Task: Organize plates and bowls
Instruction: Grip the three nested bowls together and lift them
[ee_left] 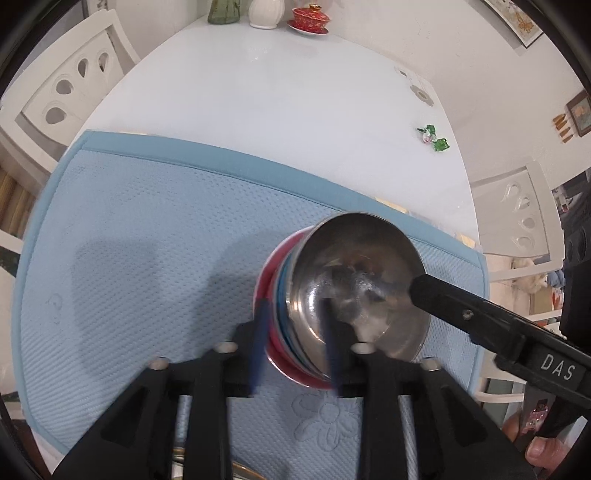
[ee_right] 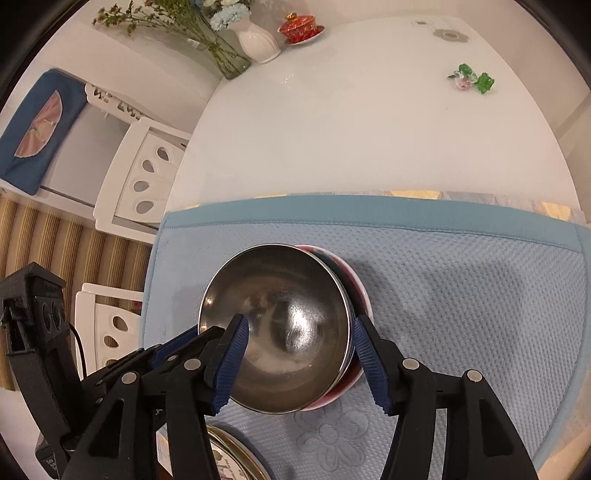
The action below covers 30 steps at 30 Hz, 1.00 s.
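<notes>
left gripper (ee_left: 295, 345) jaws apart astride stack rim | right gripper (ee_right: 299, 363) jaws apart around steel bowl (ee_right: 275, 325) | step: bowl nested, releasing | next: withdraw clear

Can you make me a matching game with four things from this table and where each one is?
Things:
1. steel bowl
2. red lidded cup
3. green glass ornament
4. blue mat

Places:
A. alone on the bare white tabletop, far right
B. spread on the table under the bowl stack
C. on a saucer at the table's far edge, beside the white vase
D. on top of the stack of bowls

Pairs: 1-D, 2-C, 3-A, 4-B
</notes>
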Motion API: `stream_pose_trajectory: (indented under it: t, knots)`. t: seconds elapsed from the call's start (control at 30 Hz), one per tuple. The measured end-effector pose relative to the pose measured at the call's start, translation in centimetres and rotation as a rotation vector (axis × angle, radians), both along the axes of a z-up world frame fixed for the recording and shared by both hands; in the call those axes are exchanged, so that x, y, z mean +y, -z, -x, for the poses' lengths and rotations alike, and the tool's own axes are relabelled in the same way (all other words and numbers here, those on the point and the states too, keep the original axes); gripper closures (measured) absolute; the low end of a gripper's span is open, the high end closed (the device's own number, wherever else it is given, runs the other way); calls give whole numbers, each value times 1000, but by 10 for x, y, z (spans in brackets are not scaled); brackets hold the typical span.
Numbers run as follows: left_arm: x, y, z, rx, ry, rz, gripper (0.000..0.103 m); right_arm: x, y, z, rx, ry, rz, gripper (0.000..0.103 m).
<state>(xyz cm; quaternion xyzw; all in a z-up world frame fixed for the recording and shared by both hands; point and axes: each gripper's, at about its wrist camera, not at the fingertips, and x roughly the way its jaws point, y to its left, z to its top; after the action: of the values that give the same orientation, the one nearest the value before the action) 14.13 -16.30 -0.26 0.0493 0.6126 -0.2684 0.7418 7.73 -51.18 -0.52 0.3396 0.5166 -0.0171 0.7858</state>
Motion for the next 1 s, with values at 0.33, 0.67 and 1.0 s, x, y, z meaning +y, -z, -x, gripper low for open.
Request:
stream_pose_trajectory:
  t: [0.33,0.67,1.0]
  knots:
    - [-1,32,-14,50,-20,-1,43,-23,34,11,7,73,-127,34]
    - [-7,56,-15,70,4,54,71,-16,92,-4,2,54,-264,52]
    - [-6,44,-6,45,36,48,72,-6,85,-7,9,12,-185,55]
